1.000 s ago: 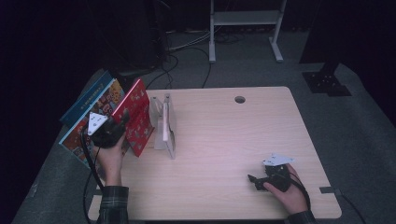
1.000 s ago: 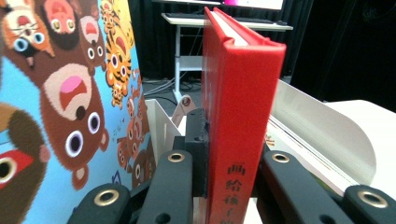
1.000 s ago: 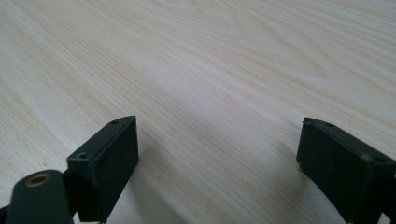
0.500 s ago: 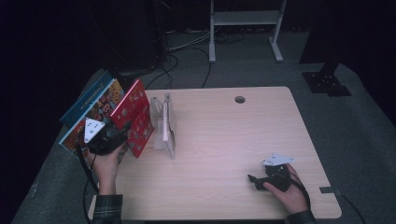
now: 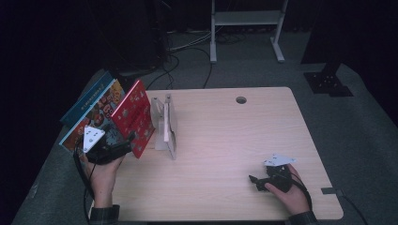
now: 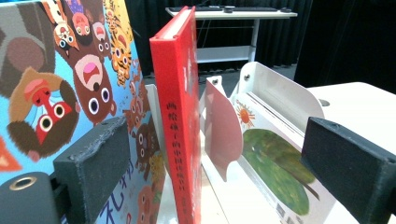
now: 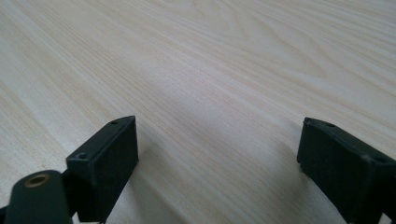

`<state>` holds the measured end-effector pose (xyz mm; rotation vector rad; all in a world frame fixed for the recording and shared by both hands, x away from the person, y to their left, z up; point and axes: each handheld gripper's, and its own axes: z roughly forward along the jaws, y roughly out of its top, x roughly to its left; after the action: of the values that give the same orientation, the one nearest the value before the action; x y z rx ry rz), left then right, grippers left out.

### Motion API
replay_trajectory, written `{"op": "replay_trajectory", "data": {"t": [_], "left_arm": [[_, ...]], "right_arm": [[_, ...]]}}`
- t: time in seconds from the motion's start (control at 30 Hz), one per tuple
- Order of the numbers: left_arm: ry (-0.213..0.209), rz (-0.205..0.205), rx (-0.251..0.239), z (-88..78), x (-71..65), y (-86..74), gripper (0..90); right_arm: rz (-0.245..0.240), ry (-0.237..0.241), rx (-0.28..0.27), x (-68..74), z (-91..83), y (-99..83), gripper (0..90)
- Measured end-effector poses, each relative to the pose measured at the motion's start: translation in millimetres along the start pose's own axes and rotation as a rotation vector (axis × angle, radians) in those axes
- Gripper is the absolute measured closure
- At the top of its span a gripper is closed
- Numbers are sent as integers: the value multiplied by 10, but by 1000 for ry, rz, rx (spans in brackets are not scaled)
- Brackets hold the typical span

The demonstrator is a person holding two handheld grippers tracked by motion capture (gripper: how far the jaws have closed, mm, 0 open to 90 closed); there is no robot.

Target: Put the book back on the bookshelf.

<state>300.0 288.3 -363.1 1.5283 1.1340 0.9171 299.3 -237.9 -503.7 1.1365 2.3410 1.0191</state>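
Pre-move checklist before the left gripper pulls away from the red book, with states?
1. Left gripper let go: ok. Its jaws have just been opening; the red hardcover book stands between the pads, not pressed.
2. Red book supported: cannot tell. It leans, and what its far side rests on is hidden.
3. Blue animal-picture book settled: ok, leaning at the table's left edge behind the red one.
4. White bookstand upright: ok, with a thin white book in it.
5. Right gripper out of the way: ok, open and empty above the light wooden table, near its right front.
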Motion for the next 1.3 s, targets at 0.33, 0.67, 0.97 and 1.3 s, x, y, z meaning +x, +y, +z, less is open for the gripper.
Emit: {"op": "replay_trajectory", "data": {"t": [0.33,0.67,0.97,1.3], "left_arm": [[-11,-8,1,-203,-61,-76,16],[-35,-14,-28,-368,-137,-68,16],[-58,-13,-26,-495,-238,-135,16],[-70,-18,-32,-531,-255,-156,16]], "right_arm": [[-1,0,1,-1,-1,0,116],[1,0,0,1,1,0,116],[1,0,0,1,0,0,116],[3,-1,-1,3,-3,-2,117]]}}
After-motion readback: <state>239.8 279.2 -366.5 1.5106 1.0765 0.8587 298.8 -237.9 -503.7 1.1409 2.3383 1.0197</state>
